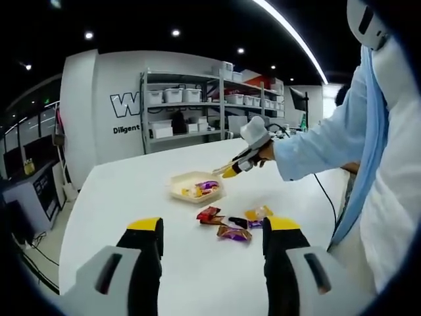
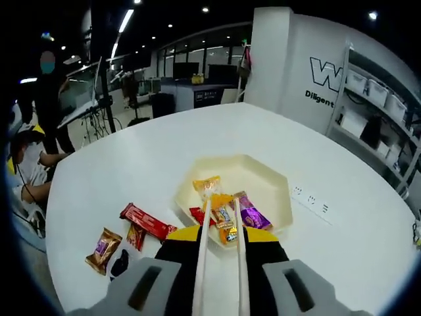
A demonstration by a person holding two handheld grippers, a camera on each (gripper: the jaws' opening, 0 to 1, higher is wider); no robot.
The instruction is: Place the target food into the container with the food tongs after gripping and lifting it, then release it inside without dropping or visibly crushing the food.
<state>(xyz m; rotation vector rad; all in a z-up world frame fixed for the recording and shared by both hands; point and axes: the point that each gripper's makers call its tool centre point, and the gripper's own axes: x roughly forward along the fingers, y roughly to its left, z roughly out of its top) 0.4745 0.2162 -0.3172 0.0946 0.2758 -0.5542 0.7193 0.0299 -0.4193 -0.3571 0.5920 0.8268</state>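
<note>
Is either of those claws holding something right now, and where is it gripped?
The right gripper holds the tongs by their handle end; their tips are over the container, at an orange snack. The left gripper holds nothing.

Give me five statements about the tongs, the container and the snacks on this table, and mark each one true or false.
1. The right gripper holds a pair of pale food tongs. True.
2. The cream container is empty. False: several wrapped snacks lie in it, including a purple packet.
3. The tong tips are at an orange wrapped snack over the container. True.
4. The left gripper is shut on a snack. False: its jaws stand apart with nothing between them.
5. A red wrapped snack lies on the white table, outside the container. True.
</note>
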